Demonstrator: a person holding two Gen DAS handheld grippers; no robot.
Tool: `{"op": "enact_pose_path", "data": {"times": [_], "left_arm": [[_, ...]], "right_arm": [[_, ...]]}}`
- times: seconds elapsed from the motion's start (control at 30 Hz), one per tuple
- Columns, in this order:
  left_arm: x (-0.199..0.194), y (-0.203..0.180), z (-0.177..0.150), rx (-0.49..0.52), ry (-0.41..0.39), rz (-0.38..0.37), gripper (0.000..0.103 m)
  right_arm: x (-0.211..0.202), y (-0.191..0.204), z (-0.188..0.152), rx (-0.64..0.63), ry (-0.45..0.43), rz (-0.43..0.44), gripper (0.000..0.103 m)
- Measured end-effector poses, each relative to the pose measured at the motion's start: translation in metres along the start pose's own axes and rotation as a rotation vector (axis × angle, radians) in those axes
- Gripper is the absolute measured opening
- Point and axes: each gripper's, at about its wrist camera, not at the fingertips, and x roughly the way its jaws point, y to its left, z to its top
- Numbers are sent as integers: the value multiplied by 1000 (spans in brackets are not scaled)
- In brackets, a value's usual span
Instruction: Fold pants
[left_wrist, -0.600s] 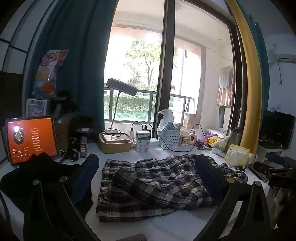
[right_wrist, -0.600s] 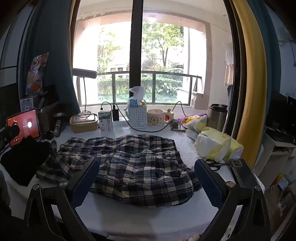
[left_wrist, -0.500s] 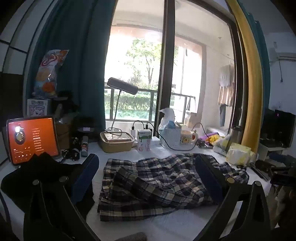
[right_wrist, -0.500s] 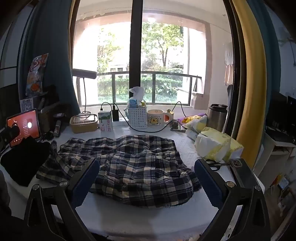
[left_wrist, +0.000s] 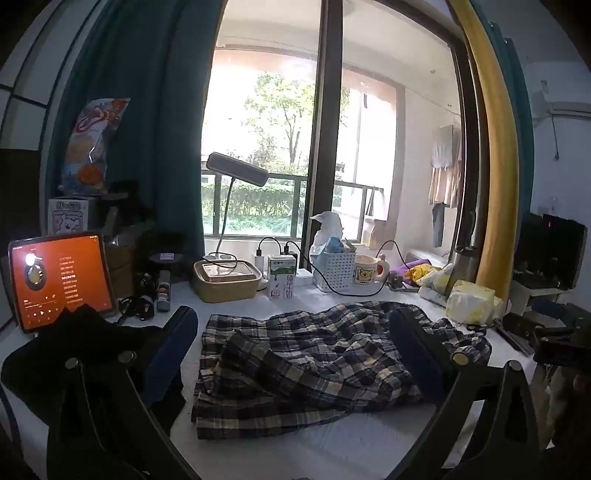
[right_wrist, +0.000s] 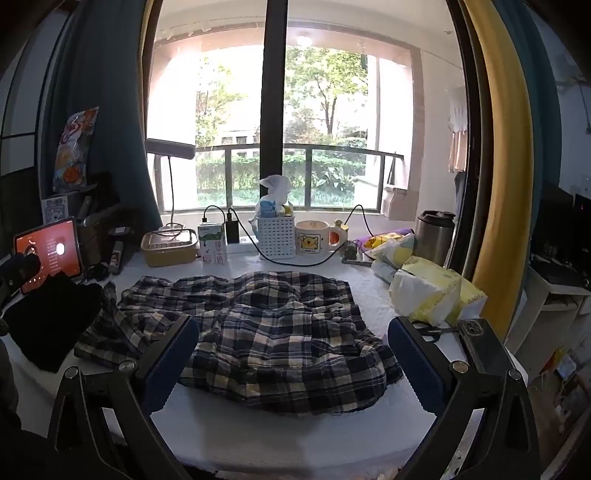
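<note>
Dark blue and cream plaid pants (left_wrist: 314, 362) lie rumpled on the white table (left_wrist: 332, 446). They also show in the right wrist view (right_wrist: 258, 332), spread across the middle of the table (right_wrist: 277, 439). My left gripper (left_wrist: 295, 350) is open and empty, held above the near edge with the pants between its fingers in view. My right gripper (right_wrist: 293, 354) is open and empty, also short of the pants.
A black cloth (right_wrist: 48, 325) and a lit tablet (left_wrist: 59, 280) are at the left. A tan box (right_wrist: 170, 247), milk carton (right_wrist: 212, 243), white basket (right_wrist: 275, 236), mug (right_wrist: 314, 242) and cable line the back. Yellow tissue packs (right_wrist: 432, 295), a phone (right_wrist: 480, 343) and a steel cup (right_wrist: 434, 236) are at the right.
The left wrist view has shifted slightly; the pants sit a little further right and lower in it. The right gripper and the pants have not visibly moved.
</note>
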Motion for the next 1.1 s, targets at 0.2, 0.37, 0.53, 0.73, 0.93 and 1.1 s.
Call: {"op": "enact_pose_path", "data": {"times": [0.2, 0.37, 0.53, 0.73, 0.93, 1.1], "left_arm": [[0, -1, 0, 3, 0, 7, 102], [1, 2, 0, -12, 5, 23, 102], [5, 0, -3, -6, 37, -6, 102], [5, 0, -4, -8, 38, -8, 102], [5, 1, -4, -4, 44, -13, 102], [5, 2, -5, -10, 44, -9, 102]], "right_arm": [[2, 1, -1, -3, 0, -4, 103], [0, 0, 2, -1, 2, -3, 103], [0, 0, 1, 0, 4, 0, 103], [0, -1, 0, 1, 10, -1, 103], [1, -1, -1, -1, 13, -1, 103], [2, -1, -1, -1, 16, -2, 103]]}}
